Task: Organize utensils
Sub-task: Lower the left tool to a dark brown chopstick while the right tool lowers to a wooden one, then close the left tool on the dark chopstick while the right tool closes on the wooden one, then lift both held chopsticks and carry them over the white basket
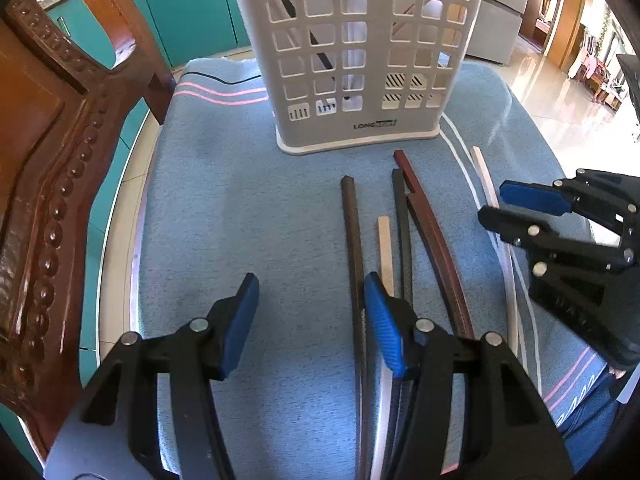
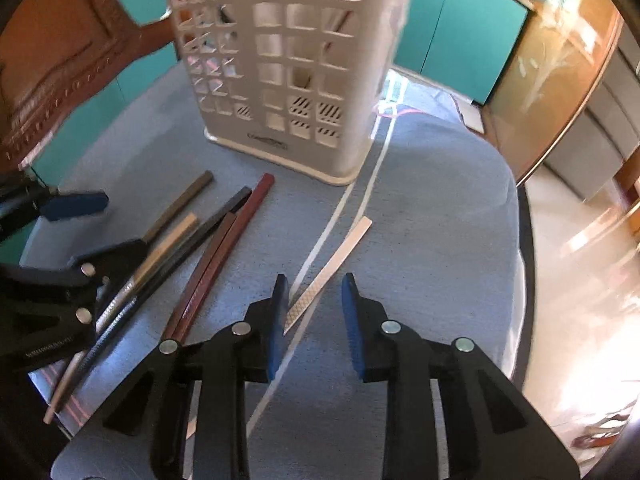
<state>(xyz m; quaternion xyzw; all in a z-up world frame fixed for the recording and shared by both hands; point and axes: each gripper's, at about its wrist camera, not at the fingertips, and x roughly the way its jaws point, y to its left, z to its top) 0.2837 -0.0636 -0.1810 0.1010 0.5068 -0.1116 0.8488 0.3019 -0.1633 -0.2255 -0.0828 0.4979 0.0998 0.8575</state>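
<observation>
Right gripper [image 2: 314, 316] jaws part-open, nothing clamped; pale chopstick [image 2: 334, 270] lies between the fingers, its lower end against the left pad, running off toward 1 o'clock; left gripper [image 1: 310, 320] jaws about half open over bare blue cloth [image 1: 240, 220], empty; dark chopsticks [image 1: 404, 236] just beside its right finger at 1 o'clock; white utensil basket [image 1: 356, 60] upright at 12 o'clock, a few sticks inside.

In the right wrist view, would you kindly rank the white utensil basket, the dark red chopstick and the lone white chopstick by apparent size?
1. White utensil basket
2. Dark red chopstick
3. Lone white chopstick, partly hidden, so its place is unsure.
</observation>
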